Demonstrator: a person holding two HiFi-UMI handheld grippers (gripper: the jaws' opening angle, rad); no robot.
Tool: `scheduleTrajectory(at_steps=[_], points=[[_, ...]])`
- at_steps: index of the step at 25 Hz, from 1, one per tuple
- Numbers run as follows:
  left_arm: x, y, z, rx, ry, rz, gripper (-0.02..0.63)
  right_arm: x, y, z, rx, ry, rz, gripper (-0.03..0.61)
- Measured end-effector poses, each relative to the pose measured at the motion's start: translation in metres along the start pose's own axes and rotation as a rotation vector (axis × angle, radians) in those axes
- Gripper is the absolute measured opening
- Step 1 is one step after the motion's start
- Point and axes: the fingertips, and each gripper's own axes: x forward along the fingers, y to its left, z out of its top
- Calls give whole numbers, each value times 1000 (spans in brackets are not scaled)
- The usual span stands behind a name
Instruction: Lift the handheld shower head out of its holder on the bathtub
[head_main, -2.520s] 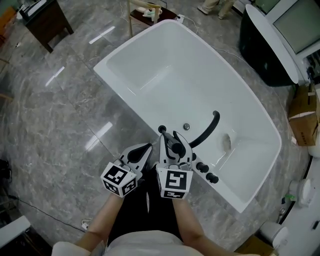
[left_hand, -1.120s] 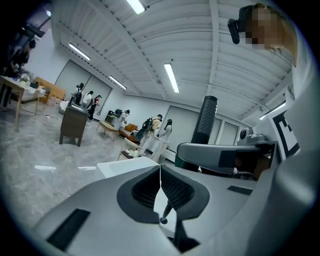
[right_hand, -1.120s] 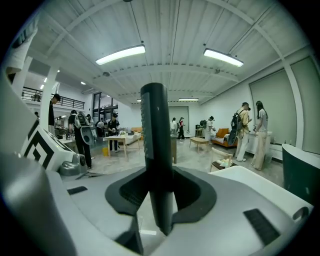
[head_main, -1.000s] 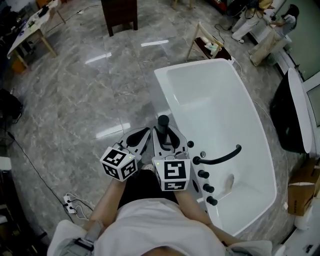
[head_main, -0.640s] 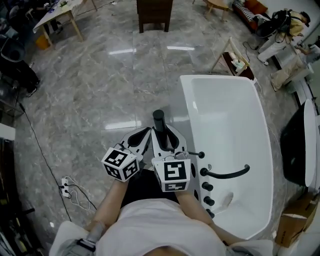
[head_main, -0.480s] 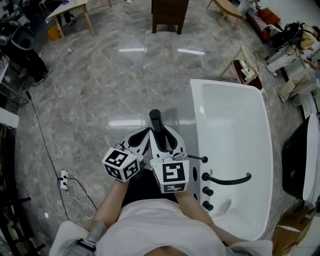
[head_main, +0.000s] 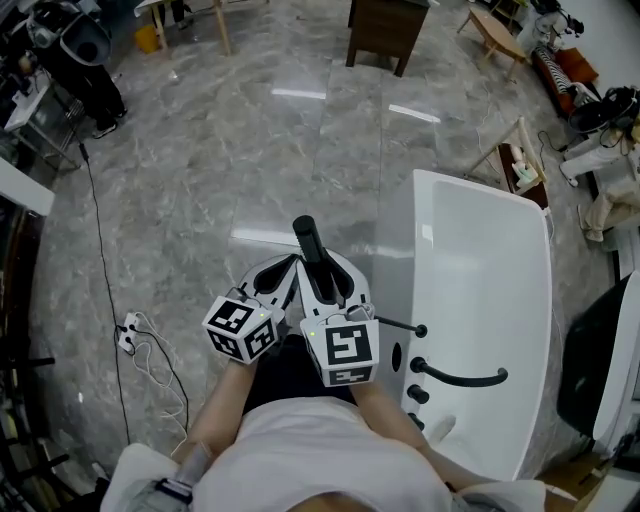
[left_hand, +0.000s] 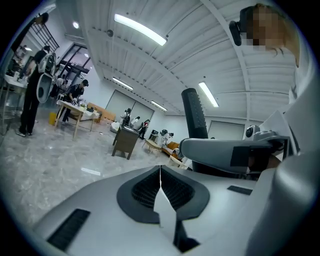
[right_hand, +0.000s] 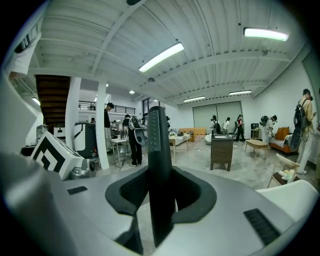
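Tongs first: the right tongs are clamped on the black rod-shaped handheld shower head, gripping it low on its length so that most of it sticks out toward 11 o'clock in the head view. The left tongs, just beside them at 9 o'clock, are pressed together with nothing between them. The shower head is already clear of the glossy white oval bathtub, which lies at 3 o'clock, and it hangs over the grey marble floor. The likeliest trouble is the thin dark hose, which seems to run from the right tongs toward 4 o'clock to a small black fitting on the tub rim. I cannot tell how much slack it has; if it goes taut, the pull could twist or drag the smooth round rod through the pads. The low grip leaves a long lever above, so a quick swing could tip the rod in the pads. A drop here would strike hard marble or the tub edge and could crack the head or chip the enamel, and the shut left tongs are not placed to catch it. A white cable coiled on the floor at 8 o'clock could snag a foot stepping back.
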Motion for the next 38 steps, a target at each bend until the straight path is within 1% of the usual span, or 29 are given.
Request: scheduleTrajectory(at_steps=[3, 6, 16, 29, 38], points=[[-4, 5, 0, -5, -6, 7, 12, 2, 9, 0, -27, 3, 14, 140], [-6, 6, 0, -5, -7, -1, 12, 3, 11, -5, 0, 13, 11, 140], [4, -6, 3, 9, 7, -54, 12, -2, 4, 1, -1, 3, -25, 138], [14, -10, 0, 9, 28, -80, 12, -1, -5, 1, 0, 5, -45, 138], [17, -15, -2, 9, 27, -84, 12, -4, -4, -1, -1, 5, -35, 138]])
